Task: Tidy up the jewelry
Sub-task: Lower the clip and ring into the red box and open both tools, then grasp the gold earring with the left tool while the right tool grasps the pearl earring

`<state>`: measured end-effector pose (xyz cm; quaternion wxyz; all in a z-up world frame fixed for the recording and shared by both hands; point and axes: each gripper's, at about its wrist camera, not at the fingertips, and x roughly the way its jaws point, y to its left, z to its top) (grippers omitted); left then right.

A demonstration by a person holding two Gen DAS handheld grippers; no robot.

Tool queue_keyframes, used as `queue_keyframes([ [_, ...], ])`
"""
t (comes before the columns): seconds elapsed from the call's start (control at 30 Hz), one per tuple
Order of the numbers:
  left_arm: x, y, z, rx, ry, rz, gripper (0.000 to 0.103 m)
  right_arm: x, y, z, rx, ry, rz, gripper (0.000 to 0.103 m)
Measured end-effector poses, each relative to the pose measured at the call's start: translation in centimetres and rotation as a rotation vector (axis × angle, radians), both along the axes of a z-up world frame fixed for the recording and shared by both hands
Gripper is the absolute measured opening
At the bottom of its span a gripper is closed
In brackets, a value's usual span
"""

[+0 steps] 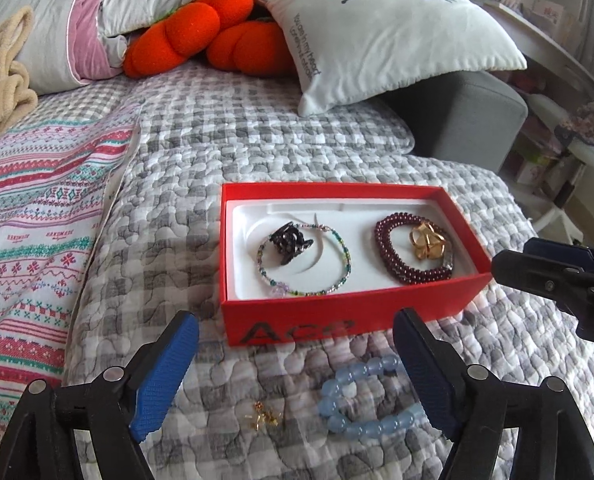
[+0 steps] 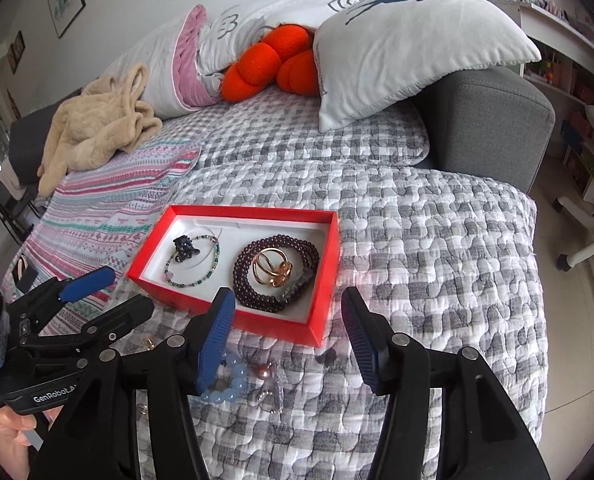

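Note:
A red box [image 1: 297, 314] [image 2: 285, 326] with a white liner lies on the checked quilt. It holds a thin beaded bracelet [image 1: 339, 248] [image 2: 201, 276], a black clip [image 1: 291, 242] [image 2: 185, 249], a dark red bead bracelet [image 1: 389, 256] [image 2: 245, 284] and a gold ring piece [image 1: 427, 242] [image 2: 273, 268]. In front of the box lie a light blue bead bracelet [image 1: 361, 400] [image 2: 233, 380], small gold earrings [image 1: 265, 418] and a pearl earring [image 2: 267, 372]. My left gripper [image 1: 297, 368] [image 2: 109, 292] is open and empty above the blue bracelet. My right gripper [image 2: 287, 336] is open and empty just in front of the box.
Pillows [image 1: 389, 28], an orange plush [image 1: 201, 32], a beige garment [image 2: 97, 124] and a striped blanket [image 1: 37, 216] lie further back. The grey sofa arm [image 2: 489, 120] and the quilt's right edge drop to the floor, where a white chair base [image 2: 589, 248] stands.

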<state>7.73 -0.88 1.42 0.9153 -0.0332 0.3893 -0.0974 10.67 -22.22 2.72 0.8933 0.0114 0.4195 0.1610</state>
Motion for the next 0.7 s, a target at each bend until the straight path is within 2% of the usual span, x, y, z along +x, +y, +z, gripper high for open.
queue_keyframes([
  [0.1,-0.6,0.4,-0.3,-0.003,0.041,0.022,0.092,-0.9,-0.3,-0.2,-0.012,0.032,-0.021,0.064],
  [0.43,-2.6,1.8,-2.1,0.029,0.122,0.042,0.094,-2.7,-1.0,-1.3,-0.039,0.117,-0.066,0.065],
  [0.7,-5.1,1.6,-3.2,0.046,0.146,-0.062,0.094,-3.6,-1.1,-2.3,-0.074,0.152,-0.056,0.065],
])
